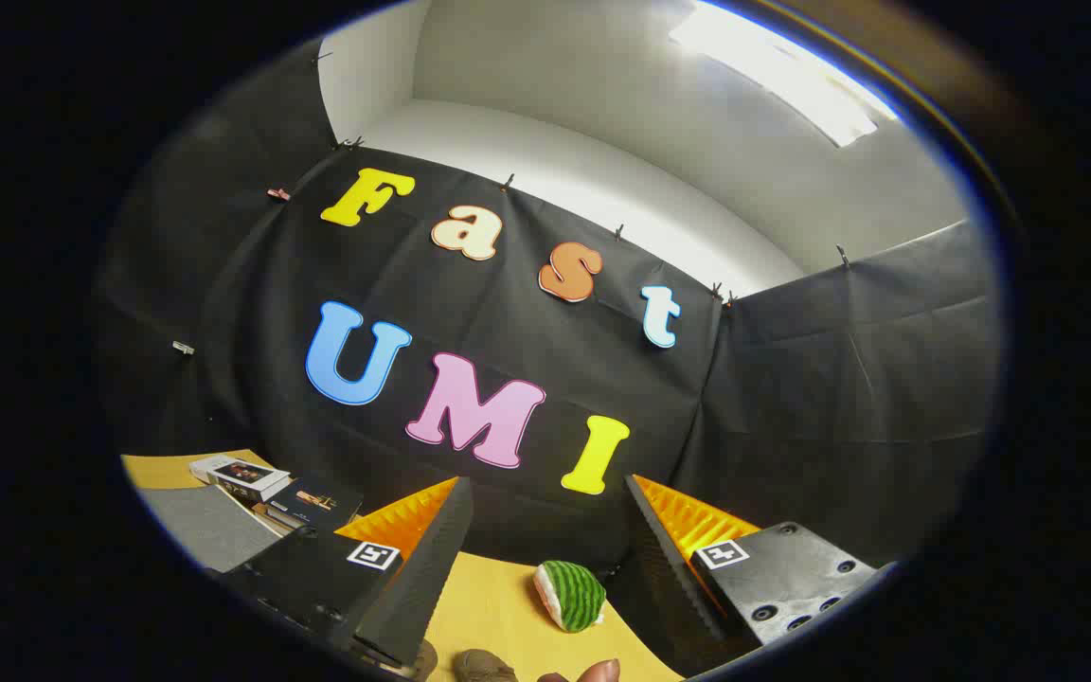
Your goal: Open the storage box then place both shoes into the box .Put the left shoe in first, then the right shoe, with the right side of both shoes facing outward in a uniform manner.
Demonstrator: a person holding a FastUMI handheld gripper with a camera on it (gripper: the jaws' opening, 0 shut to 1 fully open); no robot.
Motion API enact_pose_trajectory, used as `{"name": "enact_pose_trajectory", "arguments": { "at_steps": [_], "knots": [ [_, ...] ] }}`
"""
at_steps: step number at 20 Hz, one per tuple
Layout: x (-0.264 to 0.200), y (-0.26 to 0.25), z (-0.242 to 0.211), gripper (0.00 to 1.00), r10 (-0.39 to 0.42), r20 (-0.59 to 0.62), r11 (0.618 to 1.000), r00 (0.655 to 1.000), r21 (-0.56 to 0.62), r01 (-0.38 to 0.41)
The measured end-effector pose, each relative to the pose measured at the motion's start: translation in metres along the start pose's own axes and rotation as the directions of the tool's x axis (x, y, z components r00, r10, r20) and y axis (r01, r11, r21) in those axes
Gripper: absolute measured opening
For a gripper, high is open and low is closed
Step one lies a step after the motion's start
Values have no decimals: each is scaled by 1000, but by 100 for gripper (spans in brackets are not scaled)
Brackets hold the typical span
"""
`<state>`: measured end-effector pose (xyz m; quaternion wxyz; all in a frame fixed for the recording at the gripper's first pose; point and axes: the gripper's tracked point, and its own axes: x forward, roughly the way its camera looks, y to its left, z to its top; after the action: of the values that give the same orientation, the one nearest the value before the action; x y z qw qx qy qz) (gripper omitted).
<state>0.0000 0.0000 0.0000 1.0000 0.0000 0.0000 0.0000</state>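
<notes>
Shoes were hard to make out: two brown rounded shapes (484, 666), lying nearest me at 6 o'clock between the bases of my fingers (545, 480), may have been their toes, but I could not tell for sure. Just beside them, toward 5 o'clock, a person's fingertip (598, 671) poked in. My fingers stood spread wide apart, gripping nothing, with bare yellow table (489, 606) between them. Just ahead at 12 o'clock, inside the gap and nearer the right finger, a green striped watermelon-slice toy (569, 595) lay on the table, touching neither finger. Farther off at 10 o'clock, a grey flat mat (209, 526) lay on the table with a few books or flat boxes (242, 476) stacked beside it. Beyond everything hung the booth's black cloth wall (792, 398).
</notes>
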Motion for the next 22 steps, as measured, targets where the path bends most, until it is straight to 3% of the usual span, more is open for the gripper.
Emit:
{"name": "enact_pose_trajectory", "arguments": {
  "at_steps": [5,9,18,22],
  "knots": [
    [10,16,6,97,64,37,998,997,16,-64],
    [19,33,-12,97,105,-12,994,994,11,-105],
    [33,28,-19,97,60,-60,997,996,51,-57],
    [30,30,-15,97,74,-56,996,996,53,-71]
  ]
}}
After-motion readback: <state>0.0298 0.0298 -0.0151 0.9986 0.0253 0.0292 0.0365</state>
